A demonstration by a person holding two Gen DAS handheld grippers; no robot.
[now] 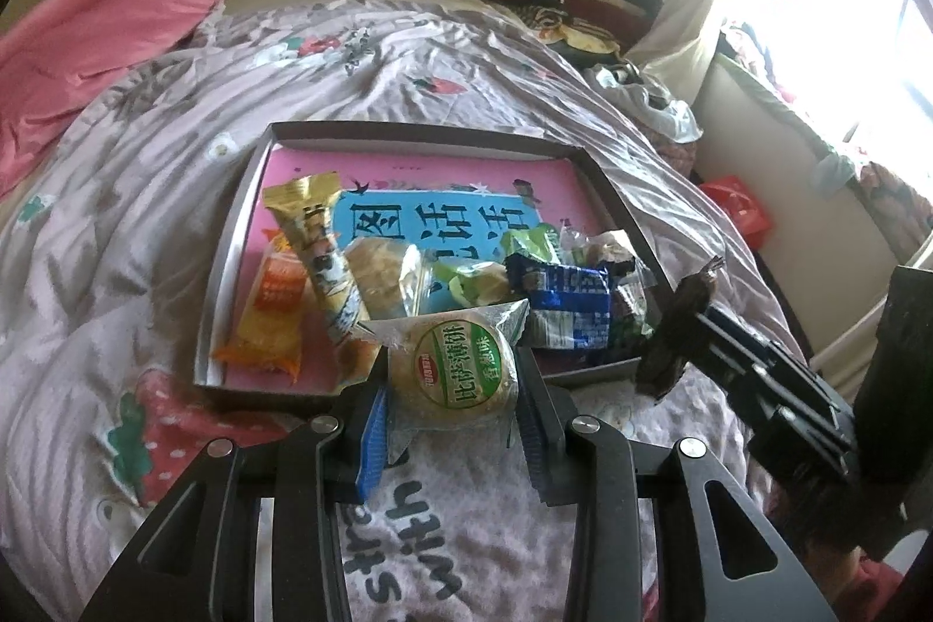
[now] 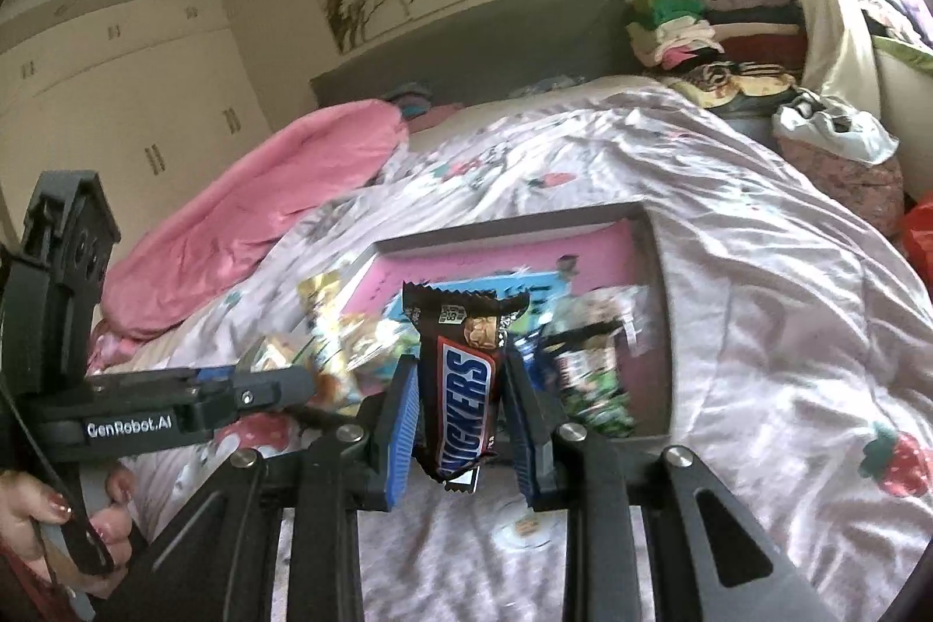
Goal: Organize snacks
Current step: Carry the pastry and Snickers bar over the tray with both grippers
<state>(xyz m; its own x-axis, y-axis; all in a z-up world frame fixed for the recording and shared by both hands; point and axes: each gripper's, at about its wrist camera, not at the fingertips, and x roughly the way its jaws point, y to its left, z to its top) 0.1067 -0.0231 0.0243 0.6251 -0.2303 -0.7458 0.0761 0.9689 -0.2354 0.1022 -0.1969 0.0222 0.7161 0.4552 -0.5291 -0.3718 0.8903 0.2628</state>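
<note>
Our left claw [image 1: 452, 403] is clamped on the cracker pack [image 1: 452, 368], our right claw [image 2: 460, 432] on the Snickers [image 2: 463, 389], its long axis pointing ahead. The tray [image 1: 230, 237] lies at twelve o'clock of both on the bed [image 1: 146, 225], left nearer.

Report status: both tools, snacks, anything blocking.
Left tool shut on round cracker pack. Right tool shut on chocolate bar. Other snacks piled in tray. Nothing blocking.
</note>
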